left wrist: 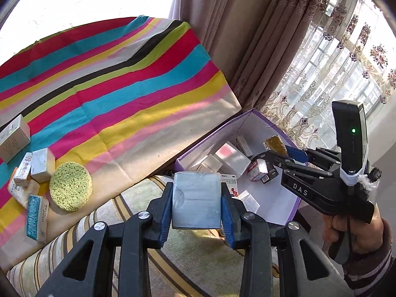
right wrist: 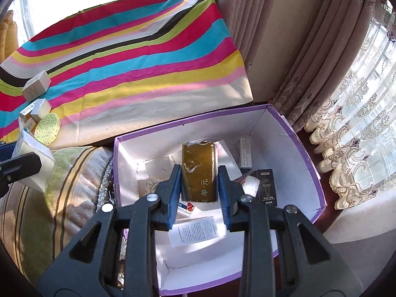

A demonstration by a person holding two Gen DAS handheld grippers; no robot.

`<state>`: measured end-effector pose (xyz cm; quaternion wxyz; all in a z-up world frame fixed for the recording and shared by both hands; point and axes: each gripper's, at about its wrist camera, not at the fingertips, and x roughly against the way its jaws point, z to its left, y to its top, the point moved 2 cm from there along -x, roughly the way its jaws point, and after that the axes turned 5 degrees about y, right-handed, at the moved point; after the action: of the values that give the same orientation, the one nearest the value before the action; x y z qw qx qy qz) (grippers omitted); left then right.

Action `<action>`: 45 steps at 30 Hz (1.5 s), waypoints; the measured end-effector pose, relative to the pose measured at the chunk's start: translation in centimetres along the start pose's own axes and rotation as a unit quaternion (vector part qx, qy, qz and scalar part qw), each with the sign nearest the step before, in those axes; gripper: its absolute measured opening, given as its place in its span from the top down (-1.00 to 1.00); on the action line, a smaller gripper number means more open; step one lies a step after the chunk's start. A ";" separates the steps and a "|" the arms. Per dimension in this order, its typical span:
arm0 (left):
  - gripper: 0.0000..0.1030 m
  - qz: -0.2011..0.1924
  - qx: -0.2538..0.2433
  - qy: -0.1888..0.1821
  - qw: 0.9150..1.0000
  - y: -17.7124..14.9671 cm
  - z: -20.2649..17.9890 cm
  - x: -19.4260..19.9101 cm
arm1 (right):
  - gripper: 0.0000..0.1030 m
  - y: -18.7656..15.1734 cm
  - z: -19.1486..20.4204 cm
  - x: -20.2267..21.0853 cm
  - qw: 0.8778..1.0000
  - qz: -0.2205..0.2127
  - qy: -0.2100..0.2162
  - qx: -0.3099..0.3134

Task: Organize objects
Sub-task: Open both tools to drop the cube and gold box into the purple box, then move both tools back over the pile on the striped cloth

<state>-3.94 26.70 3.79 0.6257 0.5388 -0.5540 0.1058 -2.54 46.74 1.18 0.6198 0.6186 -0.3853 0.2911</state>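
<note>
Right wrist view: your right gripper [right wrist: 199,173] has its fingers closed on the olive-brown translucent soap-like bar [right wrist: 198,168], hanging over the open purple-edged white cardboard box [right wrist: 292,133], above the small cartons already inside. Bar looks stiff, glossy, probably slippery; you're gripping its long flat sides near the lower end, which seems the right place. It looks dense enough that I'd lower it before letting go, since it could dent the thin cartons below.

Left wrist view: your left gripper [left wrist: 196,199] has its fingers clamped on the silvery-white rectangular carton [left wrist: 196,199], held above the striped cushion, just short of the box's near wall. Light, crushable cardboard; hold the broad faces, go easy on squeeze.

The yellow-green round sponge [left wrist: 70,186] and several small cartons wait on the striped-cloth surface [left wrist: 148,79].
</note>
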 end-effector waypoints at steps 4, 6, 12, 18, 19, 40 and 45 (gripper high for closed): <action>0.30 0.009 -0.024 -0.017 1.000 0.3 -2.6 -0.9 | 0.37 -0.3 -1.9 0.2 1.000 -0.004 -0.018 -0.015; 0.29 0.014 -0.031 -0.033 0.999 0.4 -3.6 -1.5 | 0.36 -0.3 -2.6 0.4 0.999 -0.008 -0.030 -0.023; -0.05 0.018 -0.040 -0.052 0.998 0.6 -5.0 -1.8 | 0.02 -0.2 -4.0 0.7 0.998 -0.014 -0.043 -0.044; -0.15 0.010 -0.016 -0.047 0.999 0.5 -3.4 -0.8 | -0.03 -0.1 -3.2 0.9 0.998 -0.017 -0.035 -0.041; -0.15 0.009 -0.011 -0.045 0.999 0.4 -3.0 -0.5 | -0.03 -0.1 -2.9 1.0 0.999 -0.018 -0.033 -0.039; -0.15 -0.021 0.152 0.048 0.987 -5.1 11.1 5.9 | -0.13 0.7 6.2 3.2 0.997 -0.031 0.055 0.038; -0.15 -0.021 0.200 0.076 0.977 -7.4 15.2 7.3 | -0.16 0.6 8.7 3.2 0.995 -0.025 0.079 0.061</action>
<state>-4.67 8.38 2.58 0.5476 0.6552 -0.4607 0.2421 -2.34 37.80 3.59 0.6164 0.6401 -0.3005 0.3465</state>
